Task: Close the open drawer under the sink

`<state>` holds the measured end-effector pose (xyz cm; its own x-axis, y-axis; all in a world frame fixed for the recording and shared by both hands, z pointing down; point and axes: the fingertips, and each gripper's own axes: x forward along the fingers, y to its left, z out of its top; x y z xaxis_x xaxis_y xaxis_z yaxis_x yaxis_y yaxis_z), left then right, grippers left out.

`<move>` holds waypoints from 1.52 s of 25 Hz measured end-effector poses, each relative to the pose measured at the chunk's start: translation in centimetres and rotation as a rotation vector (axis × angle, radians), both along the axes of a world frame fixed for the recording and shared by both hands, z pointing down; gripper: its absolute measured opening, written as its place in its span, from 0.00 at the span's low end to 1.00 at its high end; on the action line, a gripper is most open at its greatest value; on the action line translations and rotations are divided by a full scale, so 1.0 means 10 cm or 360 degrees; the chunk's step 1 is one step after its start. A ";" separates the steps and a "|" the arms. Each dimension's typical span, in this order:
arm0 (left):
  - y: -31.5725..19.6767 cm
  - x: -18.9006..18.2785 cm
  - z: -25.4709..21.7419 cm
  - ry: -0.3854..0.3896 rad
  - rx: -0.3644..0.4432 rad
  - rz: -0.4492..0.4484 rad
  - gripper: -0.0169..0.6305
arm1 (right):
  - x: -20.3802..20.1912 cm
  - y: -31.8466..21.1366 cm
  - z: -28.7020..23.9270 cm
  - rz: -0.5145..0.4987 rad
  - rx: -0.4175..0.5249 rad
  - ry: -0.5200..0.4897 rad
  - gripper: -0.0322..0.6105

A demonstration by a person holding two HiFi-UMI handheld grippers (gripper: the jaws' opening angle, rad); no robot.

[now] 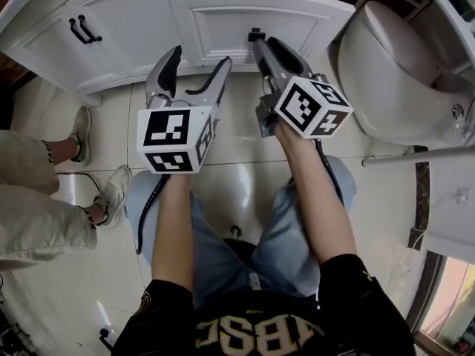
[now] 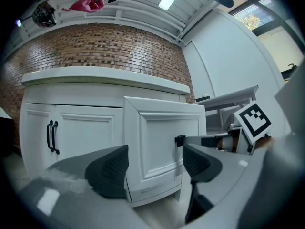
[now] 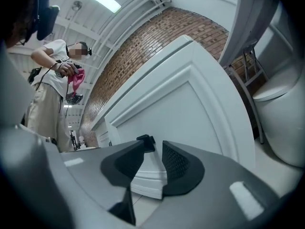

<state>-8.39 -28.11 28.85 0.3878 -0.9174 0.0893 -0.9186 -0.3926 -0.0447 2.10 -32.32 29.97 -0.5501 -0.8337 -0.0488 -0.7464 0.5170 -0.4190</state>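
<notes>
Clamping handle tight in right gripper | left gripper spread wide, empty | best pushing drawer straight in, level, untwisted

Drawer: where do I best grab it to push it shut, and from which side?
Grip the black handle on the front of the drawer, coming level and straight from the front. The panel is flat; the handle is its only projecting part. The right gripper is shut on it; the left gripper is open.
</notes>
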 end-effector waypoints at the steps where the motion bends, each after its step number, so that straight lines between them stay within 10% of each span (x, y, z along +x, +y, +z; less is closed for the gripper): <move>1: -0.05 0.00 0.02 0.0004 -0.0008 0.0009 0.58 | -0.01 -0.07 -0.01 0.0011 0.0019 -0.0017 0.24; 13: -0.63 -0.07 0.23 0.0159 -0.0075 0.0032 0.57 | -0.06 -0.82 -0.03 -0.0004 0.0157 -0.0195 0.25; 27: -0.84 -0.32 0.43 0.0072 -0.0132 -0.0030 0.56 | -0.06 -1.38 -0.06 -0.0010 0.0305 -0.0198 0.25; 38: -0.57 -0.24 0.19 0.0064 -0.0054 0.0024 0.56 | -0.12 -1.10 0.10 0.0011 0.0049 -0.0131 0.25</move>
<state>-10.79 -33.81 30.71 0.4056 -0.9080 0.1046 -0.9133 -0.4073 0.0056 0.94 -43.28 30.96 -0.5376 -0.8347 -0.1192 -0.7136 0.5257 -0.4631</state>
